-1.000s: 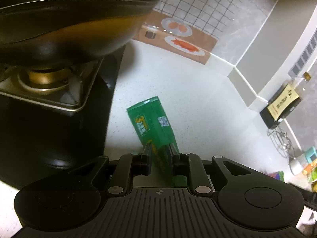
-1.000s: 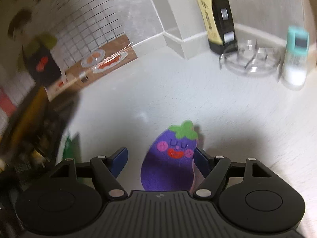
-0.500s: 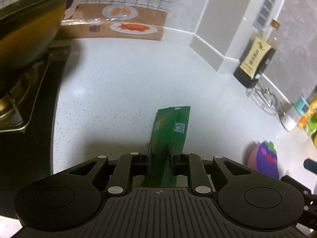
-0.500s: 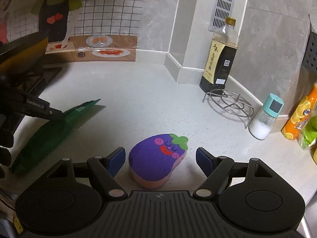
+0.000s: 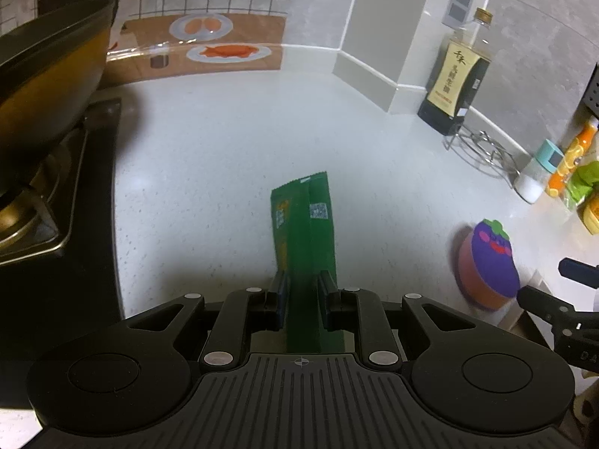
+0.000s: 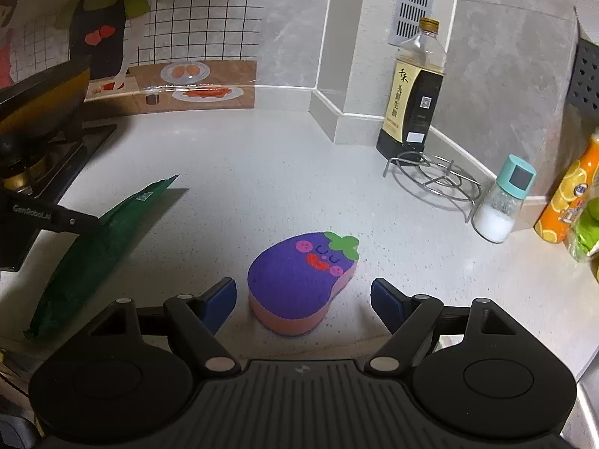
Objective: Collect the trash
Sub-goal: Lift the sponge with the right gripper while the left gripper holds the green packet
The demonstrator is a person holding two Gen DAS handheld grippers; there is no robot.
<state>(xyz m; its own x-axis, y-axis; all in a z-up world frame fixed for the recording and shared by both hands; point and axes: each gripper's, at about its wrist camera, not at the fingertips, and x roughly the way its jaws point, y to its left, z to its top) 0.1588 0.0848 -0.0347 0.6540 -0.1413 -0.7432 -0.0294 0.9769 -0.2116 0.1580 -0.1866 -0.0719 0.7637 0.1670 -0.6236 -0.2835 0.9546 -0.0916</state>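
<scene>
My left gripper (image 5: 303, 280) is shut on a flat green snack wrapper (image 5: 303, 224) and holds it up above the white counter. In the right wrist view the wrapper (image 6: 93, 250) hangs at the left, pinched by the left gripper's fingers (image 6: 67, 220). My right gripper (image 6: 303, 295) is open and empty, its blue pads on either side of a purple eggplant-shaped sponge (image 6: 303, 277) that lies on the counter. The sponge also shows in the left wrist view (image 5: 490, 262), with the right gripper's fingertips (image 5: 539, 299) beside it.
A black wok (image 5: 48, 86) sits on the stove (image 5: 75, 194) at the left. A soy sauce bottle (image 6: 411, 89), a wire trivet (image 6: 434, 176), a salt shaker (image 6: 501, 202) and an orange bottle (image 6: 569, 202) stand along the right wall. The counter's front edge is near the sponge.
My left gripper has carried the green wrapper right, away from the stove and wok. My right gripper has drawn back slightly from the sponge, still open.
</scene>
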